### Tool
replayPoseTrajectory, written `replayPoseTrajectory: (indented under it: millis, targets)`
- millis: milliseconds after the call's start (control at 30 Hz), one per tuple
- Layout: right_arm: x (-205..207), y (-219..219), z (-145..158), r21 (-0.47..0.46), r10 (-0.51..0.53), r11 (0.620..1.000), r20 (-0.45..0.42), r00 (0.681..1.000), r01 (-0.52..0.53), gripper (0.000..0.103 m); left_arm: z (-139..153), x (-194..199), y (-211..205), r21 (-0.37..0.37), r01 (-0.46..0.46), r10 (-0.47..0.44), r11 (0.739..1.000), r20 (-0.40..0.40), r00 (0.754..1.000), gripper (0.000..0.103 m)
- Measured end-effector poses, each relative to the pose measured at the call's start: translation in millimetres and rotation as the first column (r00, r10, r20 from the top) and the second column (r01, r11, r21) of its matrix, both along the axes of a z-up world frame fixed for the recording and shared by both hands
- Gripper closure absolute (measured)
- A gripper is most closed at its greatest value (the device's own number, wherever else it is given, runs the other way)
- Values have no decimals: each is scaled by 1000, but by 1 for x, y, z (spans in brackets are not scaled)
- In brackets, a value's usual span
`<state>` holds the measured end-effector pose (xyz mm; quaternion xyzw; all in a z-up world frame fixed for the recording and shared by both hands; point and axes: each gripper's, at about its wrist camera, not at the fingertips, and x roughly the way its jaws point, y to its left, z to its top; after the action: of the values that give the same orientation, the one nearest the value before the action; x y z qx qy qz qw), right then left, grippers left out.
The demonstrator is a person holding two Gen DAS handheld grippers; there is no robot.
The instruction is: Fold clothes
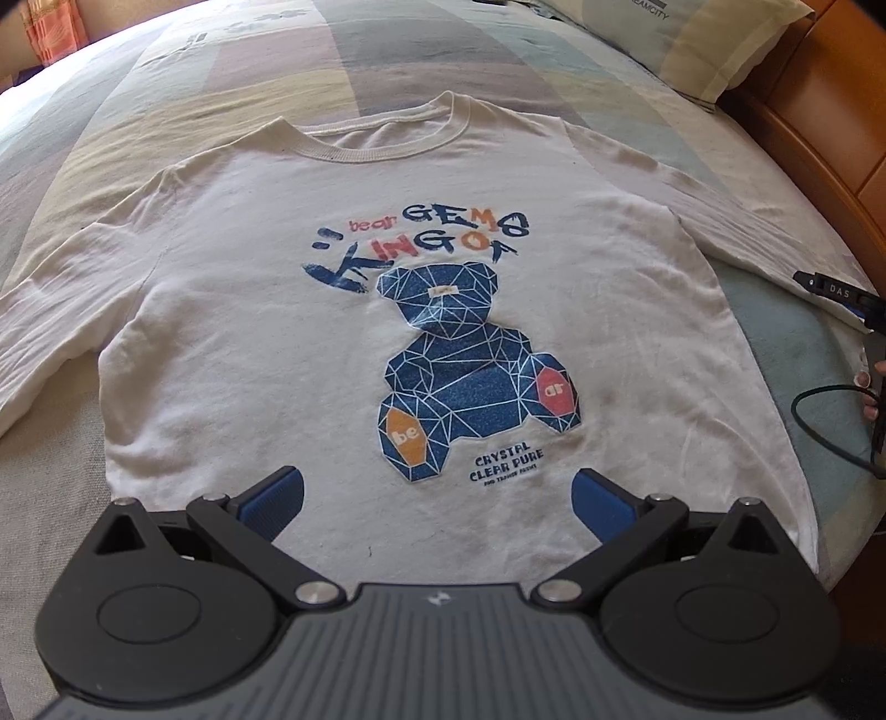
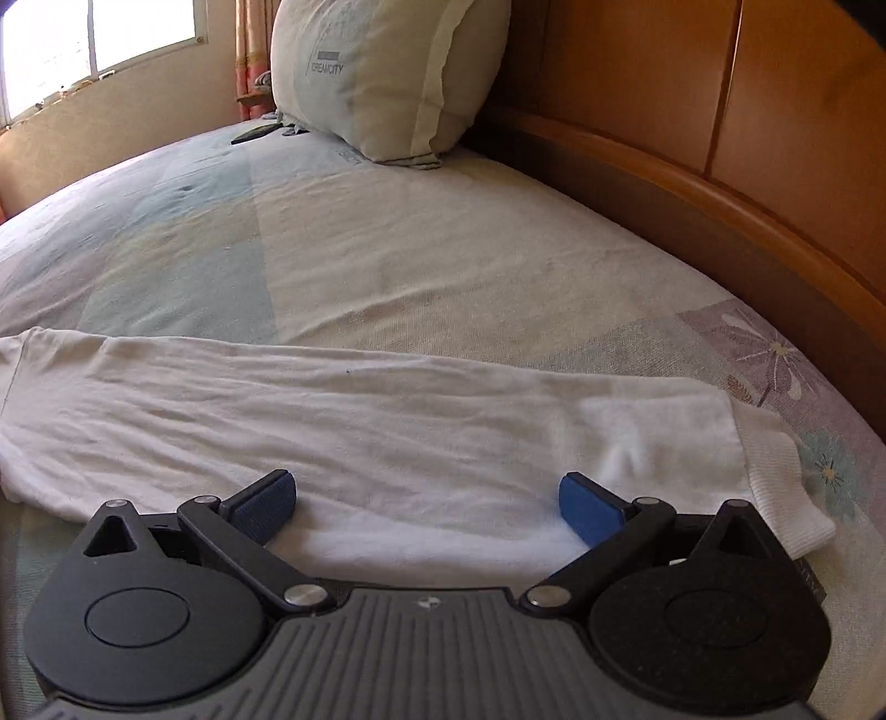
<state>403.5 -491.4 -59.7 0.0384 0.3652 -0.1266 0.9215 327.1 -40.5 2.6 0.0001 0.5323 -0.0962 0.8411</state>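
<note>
In the left wrist view, we see a white long-sleeved cotton T-shirt with a blue geometric bear print (image 1: 421,310) lying face up and spread flat on a bed covered by a pastel patchwork sheet (image 1: 232,77), collar toward 12 o'clock, sleeves reaching out to 9 and 3 o'clock. Our left gripper (image 1: 437,501) hovers over the hem at 6 o'clock, its blue-padded fingers (image 1: 274,501) spread wide and holding nothing. At 3 o'clock, part of the other black tool and a hand (image 1: 869,387) sit at the frame's edge; a cream pillow (image 1: 664,39) lies at 1 o'clock.

In the right wrist view, the shirt's white sleeve (image 2: 360,421) stretches flat from 9 to 3 o'clock, its ribbed cuff (image 2: 781,487) at 4 o'clock. Our right gripper (image 2: 429,507) sits low over the sleeve, fingers released and empty. A wooden headboard (image 2: 692,166) curves along 2 o'clock.

The shirt lies unfolded. We judge a clean fold needs both fabric layers pinched near an edge, lifted evenly, and laid across without dragging wrinkles into the body.
</note>
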Motion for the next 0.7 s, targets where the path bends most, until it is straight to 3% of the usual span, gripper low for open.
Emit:
replayPoseTrajectory:
  millis: [433, 533, 700]
  targets:
    - [4, 43, 39, 77, 180, 980, 52, 982, -183, 0, -7, -2, 21, 9, -106, 106, 994, -26, 994, 1]
    - [6, 53, 50, 99, 227, 968, 64, 972, -232, 0, -2, -3, 17, 15, -94, 94, 995, -5, 996, 1]
    - [29, 123, 51, 110, 425, 896, 75, 902, -431, 0, 3, -9, 13, 28, -84, 84, 996, 16, 996, 1]
